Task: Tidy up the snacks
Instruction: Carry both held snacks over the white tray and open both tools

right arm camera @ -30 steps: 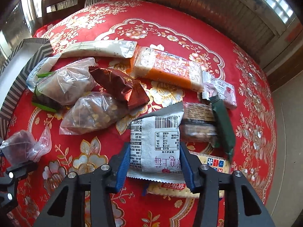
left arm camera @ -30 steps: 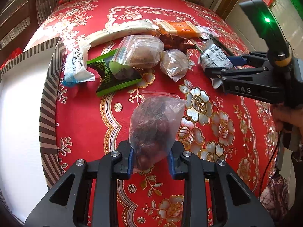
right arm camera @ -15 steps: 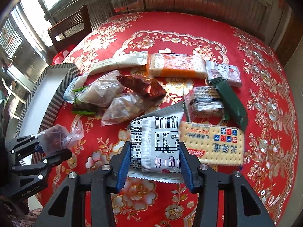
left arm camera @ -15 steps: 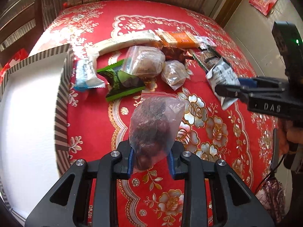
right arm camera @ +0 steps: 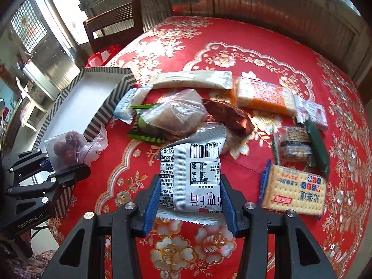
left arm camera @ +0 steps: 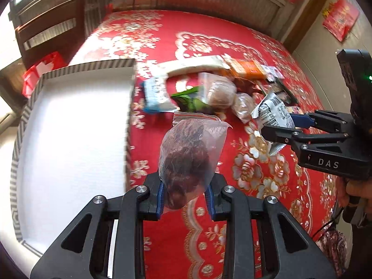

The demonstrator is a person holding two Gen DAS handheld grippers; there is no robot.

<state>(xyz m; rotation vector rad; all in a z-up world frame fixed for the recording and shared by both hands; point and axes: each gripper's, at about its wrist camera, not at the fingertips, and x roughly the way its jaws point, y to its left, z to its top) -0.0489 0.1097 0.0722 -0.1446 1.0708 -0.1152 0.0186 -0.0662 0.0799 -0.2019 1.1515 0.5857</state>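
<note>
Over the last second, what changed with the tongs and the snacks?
Both tongs rose off the table. The left tongs carried the clear bag toward the striped box; the right tongs lifted the white packet off the cracker pack. Both grips and the pile stayed.

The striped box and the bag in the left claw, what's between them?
Only bare red tablecloth in the left wrist view; the bag of dried fruit hangs beside the striped box.
</note>
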